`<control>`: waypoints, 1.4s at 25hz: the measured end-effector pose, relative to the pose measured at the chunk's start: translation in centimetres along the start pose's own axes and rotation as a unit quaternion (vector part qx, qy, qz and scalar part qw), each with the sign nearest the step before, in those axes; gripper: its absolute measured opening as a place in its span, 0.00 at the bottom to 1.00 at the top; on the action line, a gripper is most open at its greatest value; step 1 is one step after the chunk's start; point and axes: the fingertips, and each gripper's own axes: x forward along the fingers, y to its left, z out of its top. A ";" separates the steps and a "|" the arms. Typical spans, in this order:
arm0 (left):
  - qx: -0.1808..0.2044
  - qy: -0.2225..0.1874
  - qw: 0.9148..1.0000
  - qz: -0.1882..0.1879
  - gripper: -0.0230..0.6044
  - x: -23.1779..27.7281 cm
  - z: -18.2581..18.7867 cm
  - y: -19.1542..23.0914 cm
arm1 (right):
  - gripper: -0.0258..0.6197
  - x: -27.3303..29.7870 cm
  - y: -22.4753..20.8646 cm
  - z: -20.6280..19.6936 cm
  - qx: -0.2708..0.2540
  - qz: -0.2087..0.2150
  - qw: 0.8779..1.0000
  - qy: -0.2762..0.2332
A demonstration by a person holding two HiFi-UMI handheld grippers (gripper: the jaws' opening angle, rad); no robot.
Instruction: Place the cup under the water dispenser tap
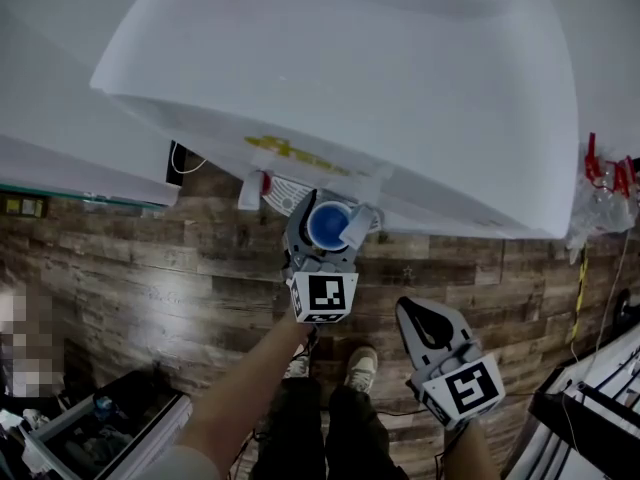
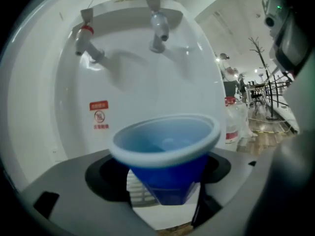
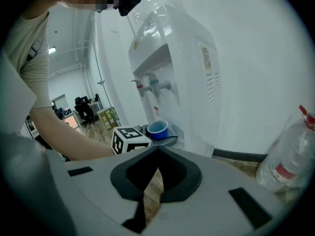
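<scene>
Left claw (image 2: 165,183) apart round blue cup (image 2: 165,141), right claw (image 3: 157,150) together, empty. Cup looks tilted: your pull-back could snag and tip it.

A floor of dark wood planks (image 1: 150,268) ran below. An open case (image 1: 100,423) of small items sat on it at lower left, a black-framed rack (image 1: 590,408) at lower right, with a yellow cable (image 1: 583,288) hanging near. A clear plastic bottle (image 3: 290,156) with a red band stood by the white wall. A bare coat stand (image 2: 259,58) and office chairs (image 3: 83,107) showed far off.
</scene>
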 end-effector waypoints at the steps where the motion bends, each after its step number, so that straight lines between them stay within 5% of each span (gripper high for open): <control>1: -0.004 0.007 1.000 0.004 0.65 0.0 -0.4 0.2 | 0.05 0.1 0.1 -0.1 0.002 0.002 1.000 0.003; 14: -0.019 0.055 0.998 -0.022 0.76 -1.2 -1.7 -0.6 | 0.05 -0.1 0.8 -0.8 0.027 0.004 0.999 0.024; 20: -0.026 0.116 0.992 -0.048 0.77 -3.7 -1.9 -0.7 | 0.05 -1.8 1.6 0.8 0.046 -0.006 0.999 0.024; 25: -0.038 0.132 0.989 -0.059 0.76 -7.1 1.1 0.1 | 0.05 -4.2 2.5 4.3 0.049 -0.018 0.999 0.014; 32: -0.042 0.166 0.982 -0.076 0.60 -12.9 7.0 2.5 | 0.05 -8.4 4.5 11.0 -0.038 -0.058 0.997 0.019; 35: -0.045 0.164 0.983 -0.076 0.55 -15.1 10.9 4.4 | 0.05 -10.5 5.1 14.7 -0.030 -0.057 0.998 0.005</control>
